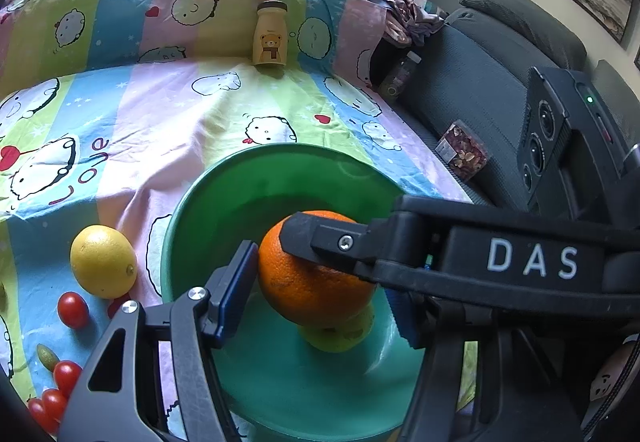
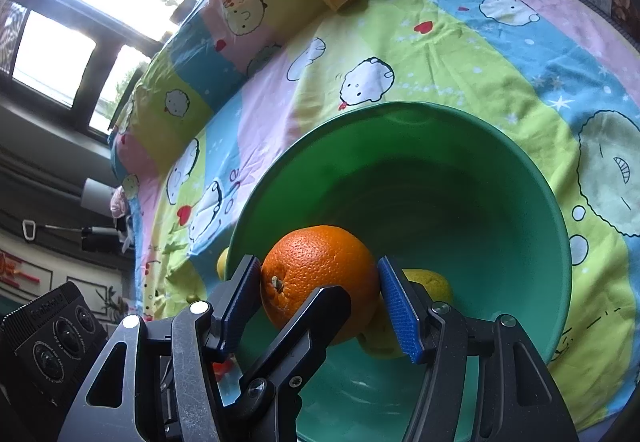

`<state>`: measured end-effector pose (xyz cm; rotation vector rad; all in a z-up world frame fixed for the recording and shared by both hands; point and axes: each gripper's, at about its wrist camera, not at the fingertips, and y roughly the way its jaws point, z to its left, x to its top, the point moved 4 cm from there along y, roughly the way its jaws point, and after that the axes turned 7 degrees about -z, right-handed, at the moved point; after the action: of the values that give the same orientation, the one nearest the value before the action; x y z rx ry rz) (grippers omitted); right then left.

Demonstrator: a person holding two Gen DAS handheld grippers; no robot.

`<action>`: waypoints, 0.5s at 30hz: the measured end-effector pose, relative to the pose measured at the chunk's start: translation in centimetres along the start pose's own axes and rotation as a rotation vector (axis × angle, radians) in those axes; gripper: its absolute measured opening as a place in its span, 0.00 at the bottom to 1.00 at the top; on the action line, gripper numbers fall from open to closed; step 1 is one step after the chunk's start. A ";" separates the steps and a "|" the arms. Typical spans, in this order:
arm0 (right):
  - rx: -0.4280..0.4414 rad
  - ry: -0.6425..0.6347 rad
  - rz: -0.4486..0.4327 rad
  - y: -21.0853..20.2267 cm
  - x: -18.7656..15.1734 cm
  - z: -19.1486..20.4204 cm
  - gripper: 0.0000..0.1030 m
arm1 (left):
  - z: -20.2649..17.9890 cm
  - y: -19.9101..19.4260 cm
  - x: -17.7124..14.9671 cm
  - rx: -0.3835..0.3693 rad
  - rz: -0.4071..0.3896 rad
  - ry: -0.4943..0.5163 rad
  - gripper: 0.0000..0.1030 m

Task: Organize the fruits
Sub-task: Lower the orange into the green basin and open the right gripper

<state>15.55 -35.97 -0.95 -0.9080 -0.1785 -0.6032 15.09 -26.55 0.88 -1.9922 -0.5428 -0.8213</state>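
Both hand-held grippers clamp orange (image 2: 320,278) over green bowl (image 2: 520,178): left (image 1: 324,274), right (image 2: 320,290). Step: placing. Next, likely: lower beside lemon (image 2: 430,282), release.

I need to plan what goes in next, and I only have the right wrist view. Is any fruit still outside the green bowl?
Observer: Yes. In the left wrist view a lemon lies on the cloth, just left of the green bowl.
Operator: Anything smaller?
Observer: At least four cherry tomatoes lie on the cloth, nearer the camera than that lemon and clear of the bowl.
Operator: Is the left gripper clamped on my orange too?
Observer: One pad of the left gripper touches the orange. The other pad is partly hidden behind the right gripper, so I cannot tell.
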 end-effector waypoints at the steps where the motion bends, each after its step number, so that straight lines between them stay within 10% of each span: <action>1: 0.000 0.001 -0.001 0.0 0.0 0.0 0.62 | 0.1 0.0 0.0 0.001 0.001 -0.003 0.60; 15: -0.074 -0.035 -0.055 -0.6 0.2 0.5 0.62 | 1.5 -1.3 0.1 0.028 -0.011 -0.036 0.60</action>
<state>15.41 -35.93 -0.10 -0.9885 -0.2147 -0.6485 14.79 -24.59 1.15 -1.9834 -0.5833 -0.7821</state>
